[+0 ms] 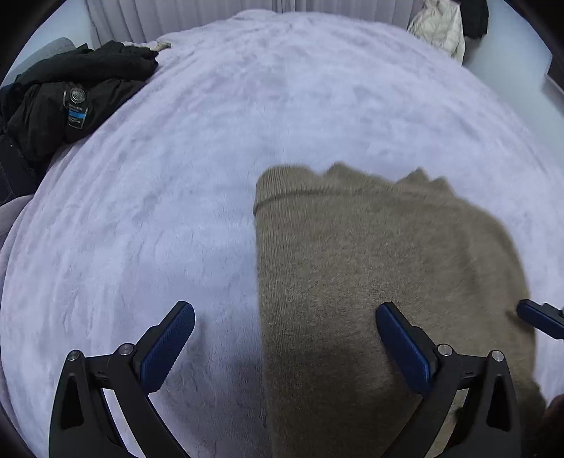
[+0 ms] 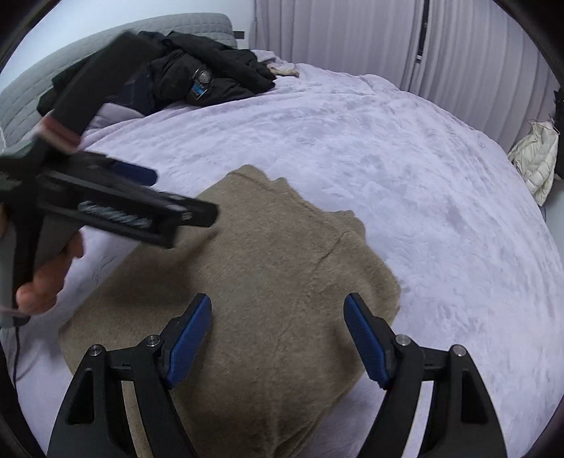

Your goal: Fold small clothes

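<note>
A tan knit sweater point(image 1: 380, 282) lies folded on the lilac fleece blanket point(image 1: 176, 176); it also shows in the right wrist view point(image 2: 268, 282). My left gripper point(image 1: 285, 313) is open and empty, hovering over the sweater's left edge, one finger over the blanket and one over the knit. My right gripper point(image 2: 278, 306) is open and empty above the sweater's near part. One right fingertip point(image 1: 535, 315) shows at the sweater's right edge in the left wrist view. The hand-held left gripper point(image 2: 141, 190) appears blurred at the left in the right wrist view.
A pile of black clothes point(image 1: 67, 102) lies at the bed's far left, also visible in the right wrist view point(image 2: 197, 74). A cream puffer jacket point(image 1: 440, 28) hangs off the far right corner point(image 2: 535, 158). Curtains point(image 2: 352, 42) stand behind the bed. A grey headboard point(image 2: 42, 84) is at the left.
</note>
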`<state>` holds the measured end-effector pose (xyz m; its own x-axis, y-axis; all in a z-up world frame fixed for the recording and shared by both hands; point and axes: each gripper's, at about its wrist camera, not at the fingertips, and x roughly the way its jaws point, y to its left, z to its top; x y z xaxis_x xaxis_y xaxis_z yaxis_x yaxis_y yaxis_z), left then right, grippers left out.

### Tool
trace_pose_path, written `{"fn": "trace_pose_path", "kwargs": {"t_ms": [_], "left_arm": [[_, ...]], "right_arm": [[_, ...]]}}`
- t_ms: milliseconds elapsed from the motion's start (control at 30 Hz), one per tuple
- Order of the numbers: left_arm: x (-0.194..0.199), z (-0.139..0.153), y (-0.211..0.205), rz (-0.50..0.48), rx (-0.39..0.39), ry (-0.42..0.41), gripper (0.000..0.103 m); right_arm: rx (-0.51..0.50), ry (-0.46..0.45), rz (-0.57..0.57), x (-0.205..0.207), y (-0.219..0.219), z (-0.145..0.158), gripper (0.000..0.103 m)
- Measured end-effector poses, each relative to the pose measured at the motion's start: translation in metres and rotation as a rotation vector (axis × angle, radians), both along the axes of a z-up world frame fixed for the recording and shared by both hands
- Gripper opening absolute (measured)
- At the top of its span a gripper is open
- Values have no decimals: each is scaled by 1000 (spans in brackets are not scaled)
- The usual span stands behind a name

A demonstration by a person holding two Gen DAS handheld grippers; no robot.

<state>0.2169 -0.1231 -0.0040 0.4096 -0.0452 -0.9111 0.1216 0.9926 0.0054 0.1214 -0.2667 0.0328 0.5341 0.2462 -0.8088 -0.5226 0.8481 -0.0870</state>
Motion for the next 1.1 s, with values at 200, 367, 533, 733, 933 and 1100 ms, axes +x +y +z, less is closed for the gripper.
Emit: {"fn": "trace_pose_path", "kwargs": {"t_ms": [200, 367, 533, 733, 933, 1100], "left_arm": [[-41, 3, 45, 7, -243, -1, 103], [-85, 20, 76, -30, -221, -22, 103], [-81, 23, 72, -98, -320, 12, 103], [-52, 0, 36, -156, -409, 119, 103], [-35, -15, 18, -189, -462, 154, 103], [-20, -17, 6, -202, -484, 163, 86]], "right_arm": [[50, -28, -40, -51, -36, -12, 82], [77, 42, -90, -98, -85, -11, 82], [245, 42, -228, -100, -125, 12, 82], [523, 223, -299, -43, -126, -6, 82], [551, 357, -275, 0, -96, -45, 82], [638, 364, -305, 26, -91, -58, 81]]}}
